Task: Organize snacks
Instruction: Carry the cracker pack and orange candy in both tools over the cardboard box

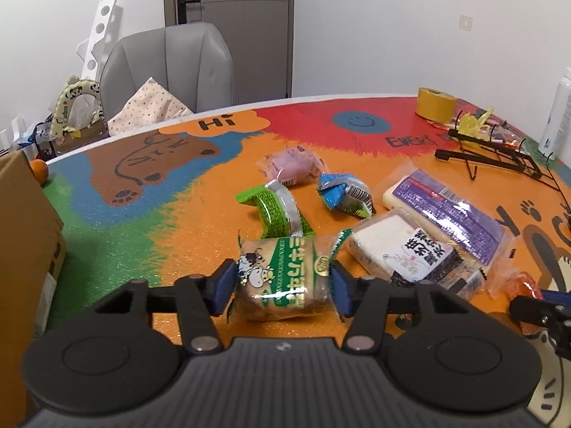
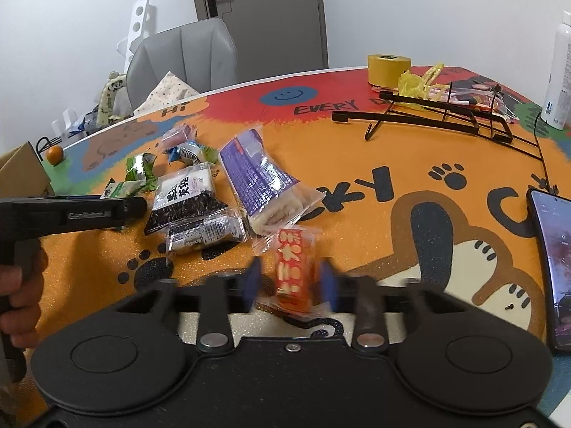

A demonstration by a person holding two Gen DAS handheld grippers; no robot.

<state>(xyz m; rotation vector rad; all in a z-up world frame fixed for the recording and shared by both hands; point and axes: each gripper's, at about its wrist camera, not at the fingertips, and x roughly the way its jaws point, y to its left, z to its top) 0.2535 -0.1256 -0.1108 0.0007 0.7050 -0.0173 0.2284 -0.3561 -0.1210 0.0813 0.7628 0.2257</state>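
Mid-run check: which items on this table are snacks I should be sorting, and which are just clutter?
Job:
green cow-print snack pack, between left gripper fingers
red snack pack, between right gripper fingers
purple pack
black-and-white pack
green pack
blue pack
pink pack

Lying about:
yellow tape roll
black wire rack
phone
white bottle

Left tongs [image 1: 283, 283] clamped, right tongs [image 2: 291, 283] spread

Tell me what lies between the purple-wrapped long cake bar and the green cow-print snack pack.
Left wrist view: between the purple-wrapped long cake bar and the green cow-print snack pack, held in the left gripper jaws, lies the clear-wrapped black-and-white rice cake.
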